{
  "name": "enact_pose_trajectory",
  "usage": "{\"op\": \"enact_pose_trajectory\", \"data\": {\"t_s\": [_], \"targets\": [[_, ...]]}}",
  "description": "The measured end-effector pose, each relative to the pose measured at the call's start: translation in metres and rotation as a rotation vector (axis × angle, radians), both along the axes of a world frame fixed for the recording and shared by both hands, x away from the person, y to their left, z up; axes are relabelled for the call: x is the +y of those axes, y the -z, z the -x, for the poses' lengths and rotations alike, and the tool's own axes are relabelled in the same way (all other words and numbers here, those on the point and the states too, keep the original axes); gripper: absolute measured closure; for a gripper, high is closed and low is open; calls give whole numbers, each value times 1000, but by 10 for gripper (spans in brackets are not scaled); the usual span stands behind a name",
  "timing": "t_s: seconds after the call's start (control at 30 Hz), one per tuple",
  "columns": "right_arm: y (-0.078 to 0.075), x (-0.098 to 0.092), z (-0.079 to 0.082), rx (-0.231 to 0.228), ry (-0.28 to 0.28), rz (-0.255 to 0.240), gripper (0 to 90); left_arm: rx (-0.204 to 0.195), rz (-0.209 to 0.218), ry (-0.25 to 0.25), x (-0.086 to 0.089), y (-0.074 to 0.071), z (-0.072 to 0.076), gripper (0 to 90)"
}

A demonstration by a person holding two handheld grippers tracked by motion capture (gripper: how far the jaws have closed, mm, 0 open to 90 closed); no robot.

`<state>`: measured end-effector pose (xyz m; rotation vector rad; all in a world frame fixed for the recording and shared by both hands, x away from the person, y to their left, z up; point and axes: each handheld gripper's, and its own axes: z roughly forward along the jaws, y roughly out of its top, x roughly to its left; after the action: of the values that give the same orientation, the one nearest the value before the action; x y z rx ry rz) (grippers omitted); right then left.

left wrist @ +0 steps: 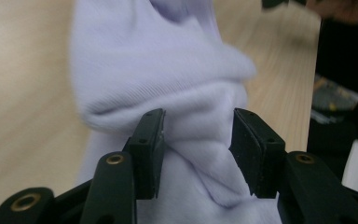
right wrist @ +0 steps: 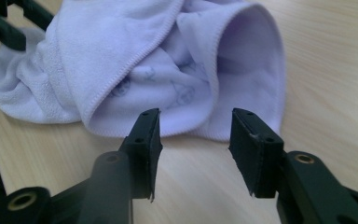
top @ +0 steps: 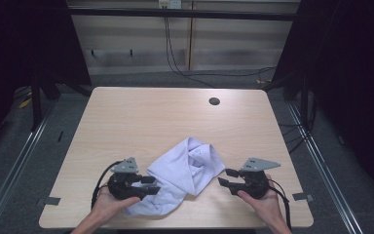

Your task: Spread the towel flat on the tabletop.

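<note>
A pale lilac cloth (top: 185,170) lies crumpled and loosely folded on the near middle of the wooden table (top: 141,112). My left gripper (top: 152,185) sits at the cloth's near-left edge. In the left gripper view its jaws (left wrist: 198,135) stand apart, with a soft fold of the cloth (left wrist: 168,70) bulging between them, and the pads do not pinch it. My right gripper (top: 224,176) is just right of the cloth. Its jaws (right wrist: 196,135) are open over bare wood, and the hemmed edge of the cloth (right wrist: 144,56) lies a little ahead of them.
A round cable hole (top: 214,101) sits at the table's far right. Grey tape tabs (top: 52,200) (top: 303,197) mark the near corners. Dark frame posts and cables stand beyond the far edge. Bare wood surrounds the cloth.
</note>
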<state>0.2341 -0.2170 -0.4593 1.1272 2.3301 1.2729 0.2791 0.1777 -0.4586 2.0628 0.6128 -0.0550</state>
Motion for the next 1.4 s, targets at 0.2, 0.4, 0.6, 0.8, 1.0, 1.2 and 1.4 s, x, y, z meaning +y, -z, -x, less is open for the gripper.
{"op": "enact_pose_trajectory", "data": {"t_s": [0.2,0.4,0.6,0.8,1.0,1.2,1.4], "targets": [[-4,17,-41,4,-6,-5,528,-23,55,-95,-1,-6,-43,545],[15,28,-73,60,-14,-47,430,42,10,-52,-30,15,-72,458],[34,47,-73,113,-72,-1,608,96,-1,24,-41,24,-65,809],[26,46,-68,79,-13,-14,882,74,29,9,-30,16,-61,846],[-4,4,-73,51,84,-147,886,-8,219,-99,11,-20,-61,848],[-42,-18,-77,-16,109,-228,886,-67,317,-189,34,-48,-64,851],[-98,-19,-90,-89,111,-238,886,-148,355,-237,33,-83,-75,852]]}}
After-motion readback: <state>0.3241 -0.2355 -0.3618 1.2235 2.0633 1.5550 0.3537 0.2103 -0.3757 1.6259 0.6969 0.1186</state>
